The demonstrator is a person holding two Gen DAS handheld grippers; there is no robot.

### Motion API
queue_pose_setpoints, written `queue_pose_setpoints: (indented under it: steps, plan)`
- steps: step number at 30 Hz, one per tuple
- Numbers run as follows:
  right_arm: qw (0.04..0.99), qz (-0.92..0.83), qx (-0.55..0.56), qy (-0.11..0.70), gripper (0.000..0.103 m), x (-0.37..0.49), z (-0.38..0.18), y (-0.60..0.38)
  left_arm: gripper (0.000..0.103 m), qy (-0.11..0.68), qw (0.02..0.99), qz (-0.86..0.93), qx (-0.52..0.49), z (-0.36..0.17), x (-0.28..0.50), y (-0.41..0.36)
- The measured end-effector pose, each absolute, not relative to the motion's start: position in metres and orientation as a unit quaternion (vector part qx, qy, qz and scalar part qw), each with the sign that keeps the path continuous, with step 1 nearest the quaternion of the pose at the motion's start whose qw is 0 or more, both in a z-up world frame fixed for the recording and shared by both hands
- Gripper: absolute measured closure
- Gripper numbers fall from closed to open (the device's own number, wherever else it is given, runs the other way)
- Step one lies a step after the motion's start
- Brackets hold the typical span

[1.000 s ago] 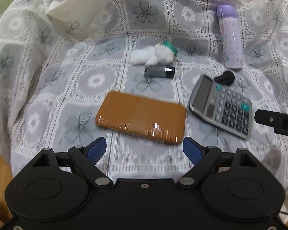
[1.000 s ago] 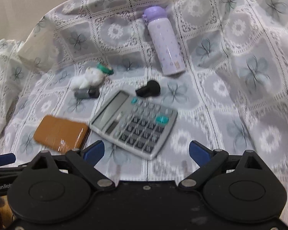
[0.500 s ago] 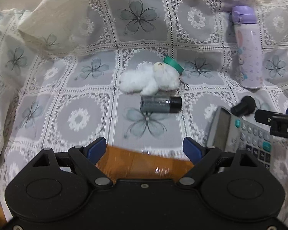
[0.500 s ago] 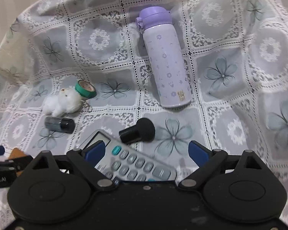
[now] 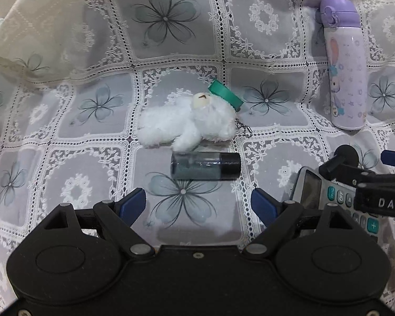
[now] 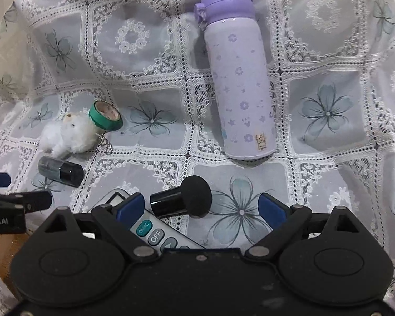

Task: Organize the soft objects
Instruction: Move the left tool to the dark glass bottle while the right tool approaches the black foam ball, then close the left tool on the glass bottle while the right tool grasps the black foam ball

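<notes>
A white plush toy (image 5: 189,123) with a ball chain lies on the lace cloth, and shows again in the right wrist view as the plush toy (image 6: 68,137) at the left. Just in front of it lies a small dark vial (image 5: 205,165) with a black cap. My left gripper (image 5: 197,204) hovers open a little short of the vial, nothing between its blue fingers. My right gripper (image 6: 201,206) is open too; a black round-headed sponge puff (image 6: 183,201) lies on the cloth between its fingers, untouched.
A green tape roll (image 6: 105,115) leans on the plush. A lilac flask (image 6: 237,84) lies at the back right. A grey calculator (image 5: 337,202) sits at the right, partly under the right gripper. The lace cloth (image 5: 166,21) rises in folds at the back and left.
Both grippers have moved forward and lower over the cloth. The brown case has slipped out of the left view, and the plush, vial and puff now sit much closer.
</notes>
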State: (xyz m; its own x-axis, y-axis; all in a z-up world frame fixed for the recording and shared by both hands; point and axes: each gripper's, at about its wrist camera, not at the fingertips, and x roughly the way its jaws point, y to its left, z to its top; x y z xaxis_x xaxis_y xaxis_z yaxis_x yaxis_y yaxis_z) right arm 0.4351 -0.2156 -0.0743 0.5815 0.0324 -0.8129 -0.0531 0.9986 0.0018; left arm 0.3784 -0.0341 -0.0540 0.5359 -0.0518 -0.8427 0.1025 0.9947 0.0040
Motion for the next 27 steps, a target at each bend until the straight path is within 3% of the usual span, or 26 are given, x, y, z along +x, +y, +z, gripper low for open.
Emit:
queue_pose_setpoints:
  steps: [19,22,27]
  plan:
    - [0.88,0.03,-0.02,0.473,0.01,0.459,-0.099,-0.214,0.019,0.501,0.864,-0.046,0.012,-0.073,0.408,-0.043]
    - [0.88,0.035,-0.016,0.474,0.015,0.461,-0.099,-0.214,0.019,0.502,0.864,-0.044,0.01,-0.074,0.41,-0.042]
    - [0.878,0.052,-0.015,0.475,0.033,0.46,-0.098,-0.213,0.019,0.506,0.862,-0.041,0.007,-0.077,0.413,-0.039]
